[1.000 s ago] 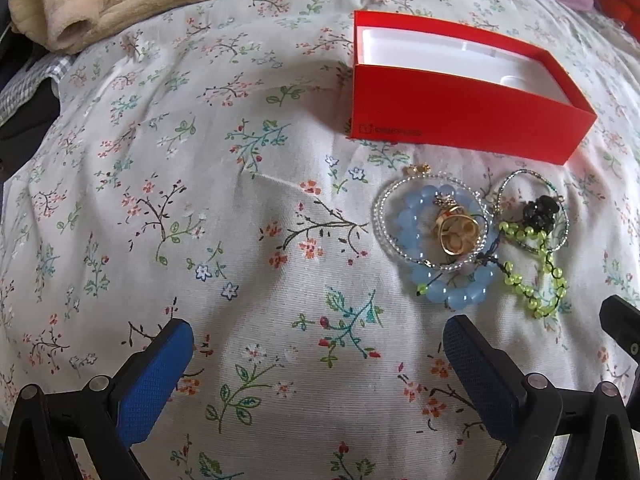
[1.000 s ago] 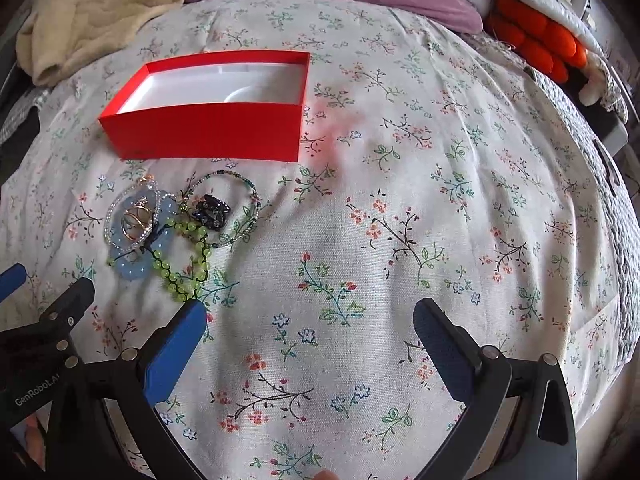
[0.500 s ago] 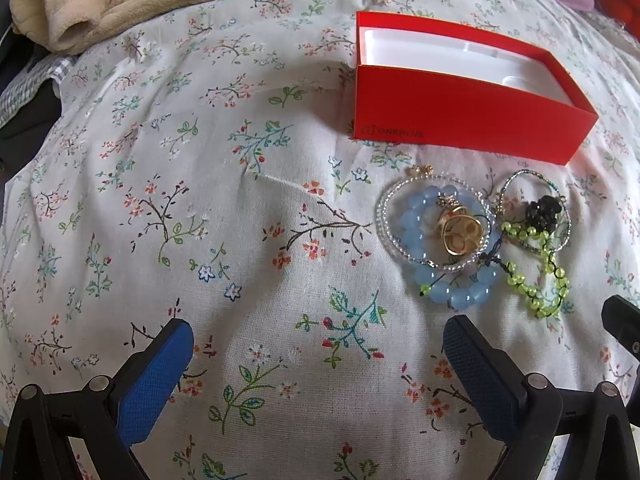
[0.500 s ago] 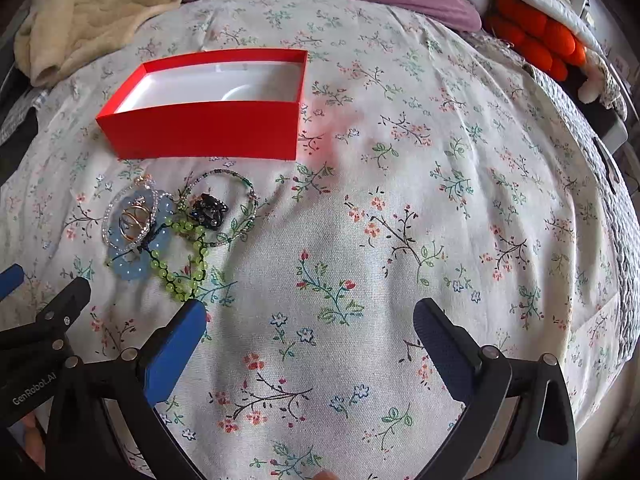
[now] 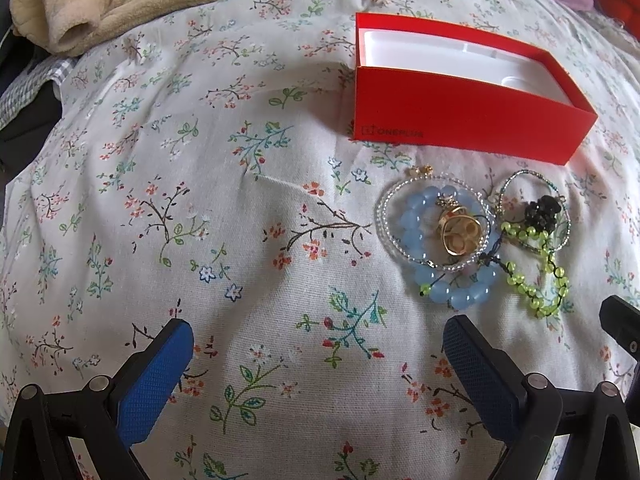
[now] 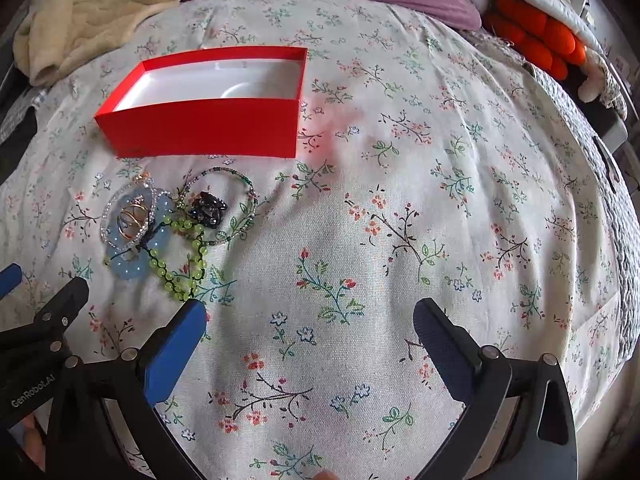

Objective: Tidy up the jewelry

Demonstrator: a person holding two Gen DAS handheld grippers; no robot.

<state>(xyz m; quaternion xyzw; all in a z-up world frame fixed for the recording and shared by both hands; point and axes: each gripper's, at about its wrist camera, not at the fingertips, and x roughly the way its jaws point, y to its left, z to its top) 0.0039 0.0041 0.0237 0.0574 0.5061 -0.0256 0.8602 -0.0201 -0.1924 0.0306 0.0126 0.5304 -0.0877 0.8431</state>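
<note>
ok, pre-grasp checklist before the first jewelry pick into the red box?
1. Left gripper open, nothing between fingers: ok.
2. Right gripper open, nothing held: ok.
3. Red box open-topped, white interior shows no jewelry: ok.
4. Pieces separable: not ok. The green bead strand crosses the blue bead bracelet, the gold piece lies inside the clear bead ring; a pick may drag its neighbours.
5. Cord knotted to another piece: cannot tell.
6. Path from the pile to the box unobstructed over the floral bedspread: ok.
</note>
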